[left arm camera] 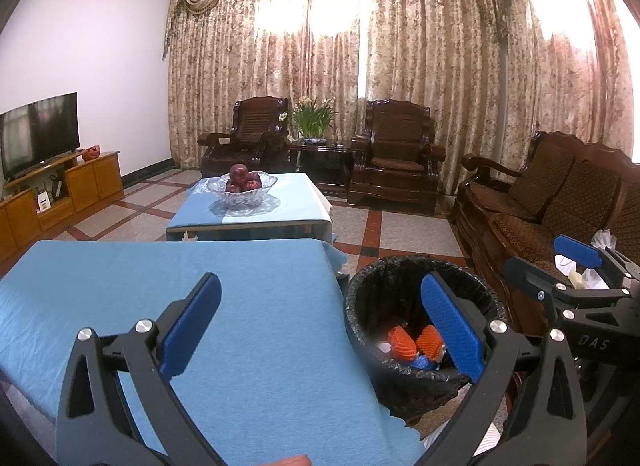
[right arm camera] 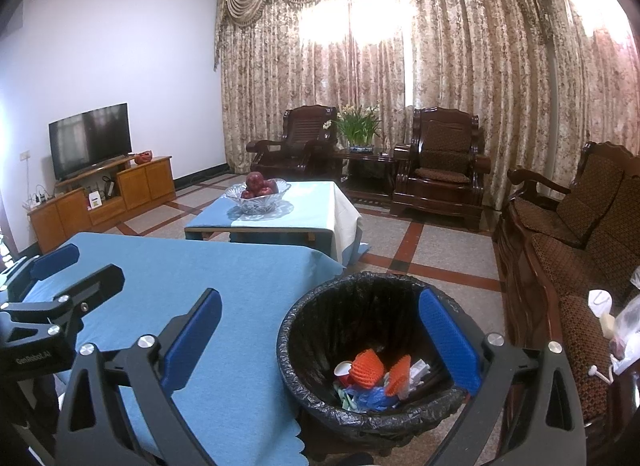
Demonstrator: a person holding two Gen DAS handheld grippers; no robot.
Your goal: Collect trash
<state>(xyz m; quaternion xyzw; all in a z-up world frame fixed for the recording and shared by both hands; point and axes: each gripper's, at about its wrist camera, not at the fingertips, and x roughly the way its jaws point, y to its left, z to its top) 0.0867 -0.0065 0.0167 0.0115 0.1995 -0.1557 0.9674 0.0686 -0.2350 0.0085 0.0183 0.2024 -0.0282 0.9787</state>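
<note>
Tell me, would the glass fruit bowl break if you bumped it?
Probably. The glass bowl looks like cut glass, so likely heavy and breakable. Its wide base suggests sliding before tipping. The piled apples might roll out.

Spread left tongs (left arm camera: 320,322) above table (left arm camera: 120,286), bin (left arm camera: 360,290)

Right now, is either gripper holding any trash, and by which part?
Nothing is held. The left gripper and right gripper are both open with nothing between the fingers; the trash lies in the bin.
</note>
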